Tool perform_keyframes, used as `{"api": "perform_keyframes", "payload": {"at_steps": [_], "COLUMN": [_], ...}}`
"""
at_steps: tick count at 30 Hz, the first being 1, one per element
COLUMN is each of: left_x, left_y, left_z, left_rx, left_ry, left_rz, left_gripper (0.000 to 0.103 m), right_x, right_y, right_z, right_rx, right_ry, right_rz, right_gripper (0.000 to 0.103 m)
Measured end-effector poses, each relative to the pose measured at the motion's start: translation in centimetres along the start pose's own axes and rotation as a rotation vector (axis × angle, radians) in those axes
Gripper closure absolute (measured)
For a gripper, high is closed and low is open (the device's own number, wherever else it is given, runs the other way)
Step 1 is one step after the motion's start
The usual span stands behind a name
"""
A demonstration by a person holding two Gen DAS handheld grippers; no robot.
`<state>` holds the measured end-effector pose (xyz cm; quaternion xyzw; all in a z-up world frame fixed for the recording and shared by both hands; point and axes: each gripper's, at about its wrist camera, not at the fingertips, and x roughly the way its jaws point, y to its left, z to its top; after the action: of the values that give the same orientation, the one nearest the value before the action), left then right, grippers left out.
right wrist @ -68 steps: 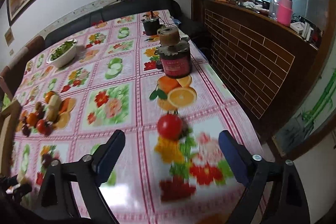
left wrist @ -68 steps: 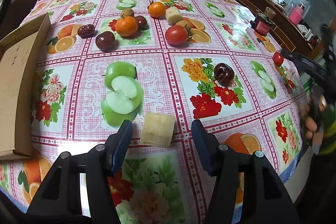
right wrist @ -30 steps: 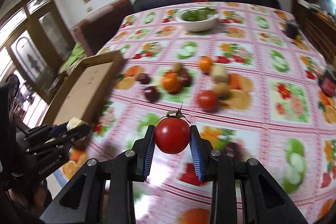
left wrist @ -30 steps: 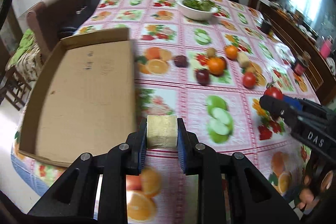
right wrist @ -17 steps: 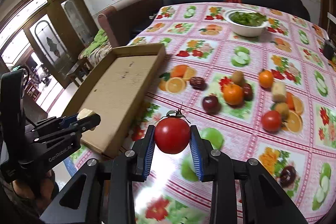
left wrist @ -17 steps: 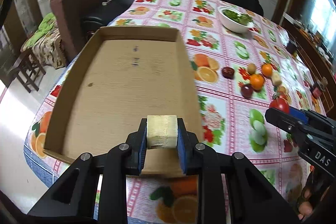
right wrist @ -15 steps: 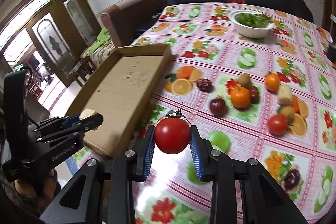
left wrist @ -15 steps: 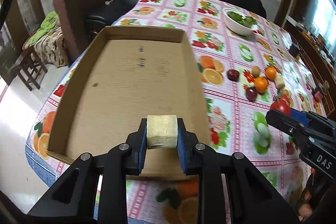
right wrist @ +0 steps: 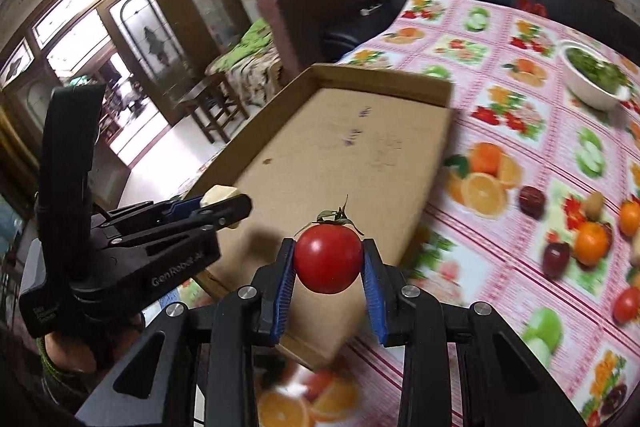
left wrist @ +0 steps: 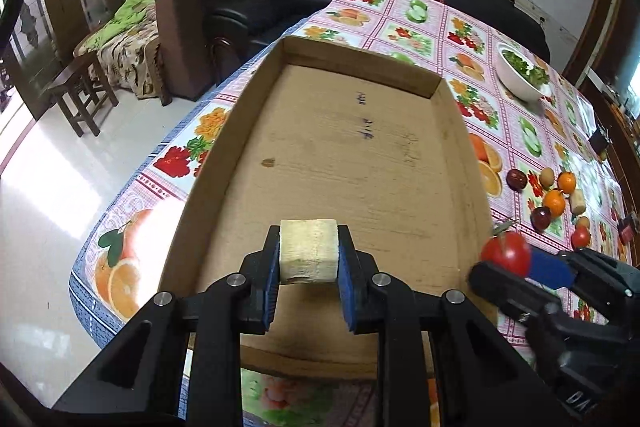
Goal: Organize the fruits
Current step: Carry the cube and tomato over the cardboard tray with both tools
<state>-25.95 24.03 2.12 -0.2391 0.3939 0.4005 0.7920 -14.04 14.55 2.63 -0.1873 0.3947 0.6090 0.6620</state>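
My left gripper is shut on a pale yellow fruit chunk and holds it above the near end of a shallow cardboard tray. My right gripper is shut on a red tomato with a green stem, above the tray's near right corner. The tomato and right gripper also show at the right of the left wrist view. The left gripper with its chunk shows at the left of the right wrist view. The tray holds nothing.
Several loose fruits lie on the flowered tablecloth right of the tray: oranges, a dark plum, a date, a red tomato. A white bowl of greens stands farther back. The table's left edge drops to the floor.
Both grippers have swung left and moved over the cardboard tray, each still holding its fruit. The right gripper has come close beside the left one.
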Motion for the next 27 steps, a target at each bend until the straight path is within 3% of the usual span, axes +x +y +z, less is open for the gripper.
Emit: {"api": "perform_keyframes", "payload": {"at_steps": [15,21,23,24,25,27], "left_x": [2.7,2.9,2.9,2.9,2.8,2.7], "left_y": [1.3,1.1,1.1,1.2,1.2,1.3], "left_z": [-0.4,-0.6,-0.6,-0.6,-0.6,-0.6], "left_rx": [-0.017,-0.015,-0.018,-0.022,-0.026,-0.033], "left_ry": [0.088,0.085,0.089,0.092,0.095,0.092], "left_rz": [0.015,0.027,0.019,0.013,0.013,0.017], "left_gripper": [0.08,0.079,0.071,0.058,0.052,0.052], "right_x": [4.8,5.9,6.0,6.0,6.0,5.9], "right_y": [2.2,2.1,2.1,2.1,2.2,2.3], "right_z": [-0.5,-0.8,-0.8,-0.8,-0.7,-0.8], "right_rx": [-0.055,-0.072,-0.076,-0.081,-0.088,-0.098], "right_ry": [0.139,0.172,0.175,0.177,0.177,0.176], "right_rz": [0.008,-0.01,-0.011,-0.017,-0.025,-0.038], "right_gripper": [0.071,0.071,0.07,0.07,0.07,0.07]}}
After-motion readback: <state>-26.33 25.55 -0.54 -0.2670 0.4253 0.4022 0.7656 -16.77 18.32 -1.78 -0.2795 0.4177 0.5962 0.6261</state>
